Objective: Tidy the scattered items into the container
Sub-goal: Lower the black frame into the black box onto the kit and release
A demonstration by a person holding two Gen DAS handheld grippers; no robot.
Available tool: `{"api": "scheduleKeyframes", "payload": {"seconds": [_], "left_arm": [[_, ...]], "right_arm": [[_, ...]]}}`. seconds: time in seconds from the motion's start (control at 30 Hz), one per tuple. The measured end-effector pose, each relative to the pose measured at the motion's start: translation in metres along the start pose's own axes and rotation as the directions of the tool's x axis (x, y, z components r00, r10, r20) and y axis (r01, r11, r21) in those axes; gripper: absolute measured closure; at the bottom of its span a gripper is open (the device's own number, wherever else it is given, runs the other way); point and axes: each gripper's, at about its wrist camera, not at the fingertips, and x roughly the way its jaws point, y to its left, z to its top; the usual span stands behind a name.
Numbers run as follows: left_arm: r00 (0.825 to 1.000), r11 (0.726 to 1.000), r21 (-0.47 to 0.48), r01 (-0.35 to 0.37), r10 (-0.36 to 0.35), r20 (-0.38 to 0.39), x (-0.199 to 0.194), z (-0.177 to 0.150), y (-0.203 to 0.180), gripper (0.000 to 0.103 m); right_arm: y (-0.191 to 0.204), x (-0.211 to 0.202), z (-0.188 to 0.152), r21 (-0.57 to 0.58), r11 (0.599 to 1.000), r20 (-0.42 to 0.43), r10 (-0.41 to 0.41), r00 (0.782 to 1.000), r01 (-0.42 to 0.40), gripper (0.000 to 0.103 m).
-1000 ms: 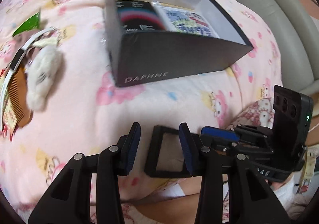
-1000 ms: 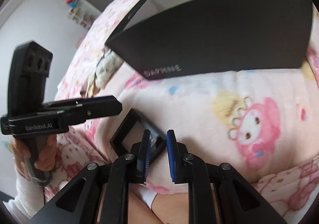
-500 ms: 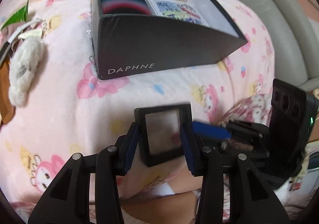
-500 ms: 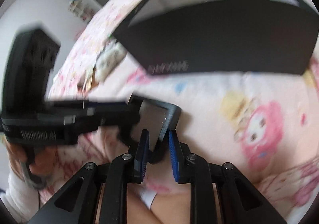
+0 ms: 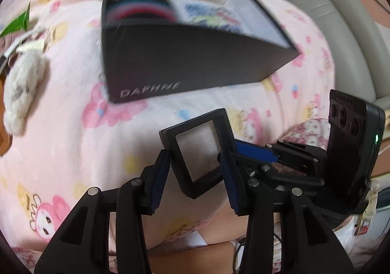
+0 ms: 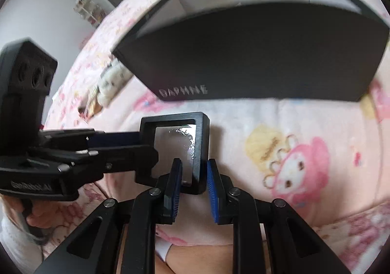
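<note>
The small black square case (image 5: 198, 152) with its clear window sits tilted between my two grippers, lifted off the pink cartoon-print blanket (image 5: 73, 152) just in front of the black box (image 5: 185, 64) marked DAPHNE. My left gripper (image 5: 195, 176) has it: the blue pads (image 5: 159, 177) press against the case's opposite edges, so I read that one as clamped on the case. My right gripper (image 6: 192, 183) comes in from the other side with the case's lower corner standing between its pads (image 6: 176, 188); there I see a gap beside the frame, so its jaws look parted around the corner, not gripping. The box stands open at the top, and from the left wrist view I can make out a dark packet with pink and red arcs (image 5: 139, 8) and a blue-and-white printed packet (image 5: 209, 14) lying inside. Off to the left on the blanket lie a white plush toy (image 5: 23, 88) and a green scrap (image 5: 17, 22), well apart from the box.
</note>
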Motion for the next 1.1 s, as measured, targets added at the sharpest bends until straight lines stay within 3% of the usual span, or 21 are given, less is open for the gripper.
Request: {"api": "scheduleKeyframes", "payload": {"seconds": [0.2, 0.4, 0.5, 0.7, 0.93, 1.1], "left_arm": [[0.985, 0.994, 0.056, 0.097, -0.104, 0.141, -0.044, 0.014, -0.032, 0.060], [0.968, 0.994, 0.093, 0.062, -0.082, 0.236, -0.056, 0.085, -0.068, 0.060], [0.974, 0.995, 0.079, 0.061, -0.076, 0.214, -0.040, 0.121, -0.066, 0.060], [0.994, 0.999, 0.014, 0.037, -0.038, 0.104, 0.018, 0.173, -0.047, 0.060], [1.000, 1.000, 0.000, 0.000, 0.000, -0.014, 0.066, 0.171, -0.040, 0.060], [1.000, 1.000, -0.026, -0.014, 0.013, -0.013, 0.075, 0.170, -0.034, 0.060]], "right_arm": [[0.008, -0.060, 0.022, -0.046, 0.999, 0.143, 0.023, 0.989, -0.017, 0.085], [-0.007, -0.098, 0.076, -0.061, 0.998, 0.280, 0.044, 0.959, -0.028, 0.085], [-0.025, -0.091, 0.105, -0.040, 0.999, 0.280, 0.035, 0.959, -0.025, 0.085], [-0.060, -0.054, 0.145, -0.029, 0.999, 0.186, -0.009, 0.983, 0.015, 0.085], [-0.082, -0.028, 0.139, -0.005, 0.997, 0.148, -0.071, 0.986, 0.073, 0.085], [-0.097, -0.045, 0.137, 0.043, 0.996, 0.220, -0.085, 0.972, 0.077, 0.085]]}}
